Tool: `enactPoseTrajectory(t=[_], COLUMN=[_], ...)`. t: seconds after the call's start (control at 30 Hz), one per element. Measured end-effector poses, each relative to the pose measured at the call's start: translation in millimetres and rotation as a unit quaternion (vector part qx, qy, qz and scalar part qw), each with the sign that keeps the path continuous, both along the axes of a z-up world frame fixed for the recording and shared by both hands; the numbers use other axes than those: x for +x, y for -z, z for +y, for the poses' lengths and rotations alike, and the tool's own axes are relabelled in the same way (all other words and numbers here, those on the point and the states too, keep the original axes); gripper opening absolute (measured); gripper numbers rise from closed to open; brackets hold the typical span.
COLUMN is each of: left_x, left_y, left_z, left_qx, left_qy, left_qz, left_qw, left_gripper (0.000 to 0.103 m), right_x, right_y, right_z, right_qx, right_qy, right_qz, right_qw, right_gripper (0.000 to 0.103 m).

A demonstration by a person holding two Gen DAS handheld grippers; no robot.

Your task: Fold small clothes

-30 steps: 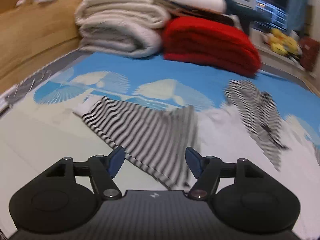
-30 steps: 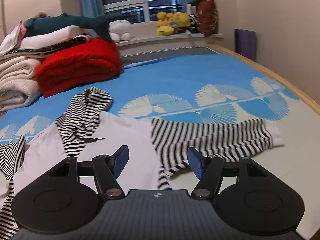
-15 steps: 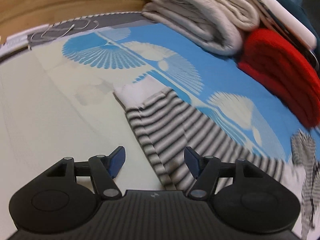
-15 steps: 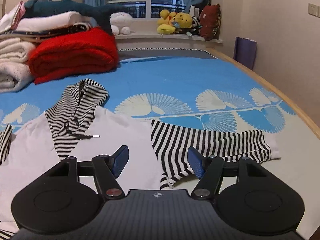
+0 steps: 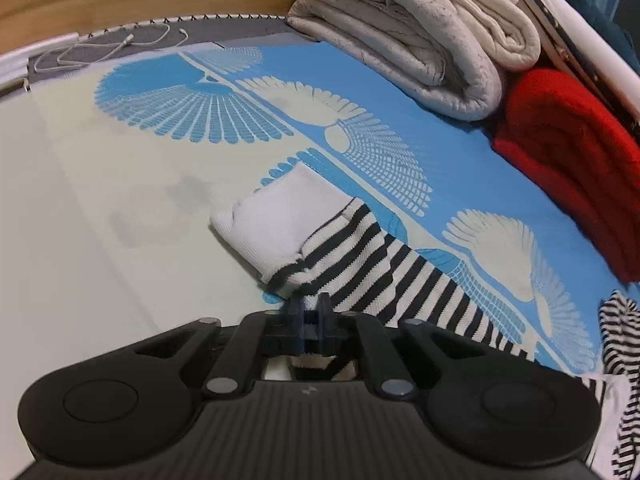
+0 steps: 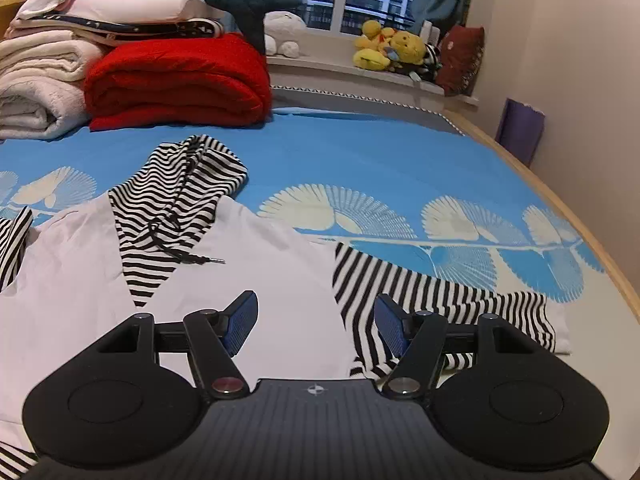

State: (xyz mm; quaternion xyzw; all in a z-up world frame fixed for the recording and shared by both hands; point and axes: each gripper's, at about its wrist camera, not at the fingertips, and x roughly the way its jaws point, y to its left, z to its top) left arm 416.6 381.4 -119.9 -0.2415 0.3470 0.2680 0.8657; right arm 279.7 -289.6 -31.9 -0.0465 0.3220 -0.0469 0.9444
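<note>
A small white hoodie with black-and-white striped sleeves and a striped hood lies spread on the bed. My left gripper is shut on the lower edge of the left striped sleeve, close to its white cuff. My right gripper is open and empty, low over the hoodie's white body, beside the right striped sleeve. A black drawstring lies across the chest.
A red folded blanket and cream folded blankets are stacked at the bed's far side. Soft toys sit on the window sill. A white cable lies by the wooden headboard. The bed's wooden edge runs along the right.
My left gripper moved in toward the sleeve cuff and closed on the striped sleeve edge. My right gripper stayed open and shifted only slightly over the hoodie.
</note>
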Motion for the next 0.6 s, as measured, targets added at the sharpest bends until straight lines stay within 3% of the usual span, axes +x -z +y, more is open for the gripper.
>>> enactPoseTrajectory(t=[0.2,0.37,0.47,0.6], left_x=[-3,-8,-13,-26], left_y=[-39,-87,-109,-122], left_z=[-22,-82,-146,-257], left_qx=[0.024,0.038,0.048,0.065], left_qy=[0.019,0.103,0.185,0.317], left_qz=[-0.027,-0.074,-0.1,-0.109], left_qw=[0.9992,0.9912,0.9766,0.94], left_gripper=[0.005,0.005,0.005,0.005], right_x=[-2,-7,-12,-20], right_y=[-10,-14,-17,-21], right_z=[9,11,12,11], right_qx=[0.016,0.043,0.056,0.067], right_qy=[-0.012,-0.029,-0.034,-0.034], right_qz=[-0.01,-0.01,-0.013,-0.019], right_qw=[1.0,0.999,0.998,0.997], right_gripper=[0.056,0.038,0.036,0.036])
